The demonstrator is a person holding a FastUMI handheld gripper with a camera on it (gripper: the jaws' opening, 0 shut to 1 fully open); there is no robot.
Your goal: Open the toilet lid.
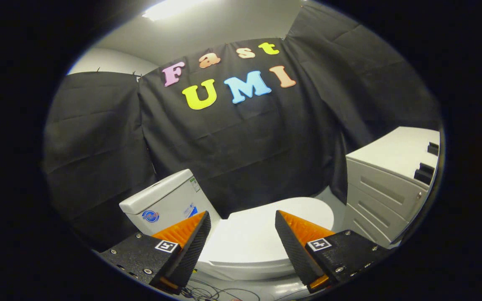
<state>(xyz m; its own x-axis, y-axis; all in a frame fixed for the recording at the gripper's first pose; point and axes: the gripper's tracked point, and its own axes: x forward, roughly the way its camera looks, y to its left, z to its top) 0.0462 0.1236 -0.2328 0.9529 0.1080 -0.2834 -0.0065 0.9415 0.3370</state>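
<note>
Toilet lid (262, 234) lies flat and closed, just beyond the gripper (243, 230), whose fingers stand wide apart holding nothing. Left and farther off sits the white tank (161, 200); a drawer cabinet (387, 188) stands right.

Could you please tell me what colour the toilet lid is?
The toilet lid is plain white, closed, seen in the gripper view beyond the open gripper.

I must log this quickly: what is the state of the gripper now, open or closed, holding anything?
Gripper: open, holding nothing; its fingers stand apart above the closed toilet lid, not touching it.
</note>
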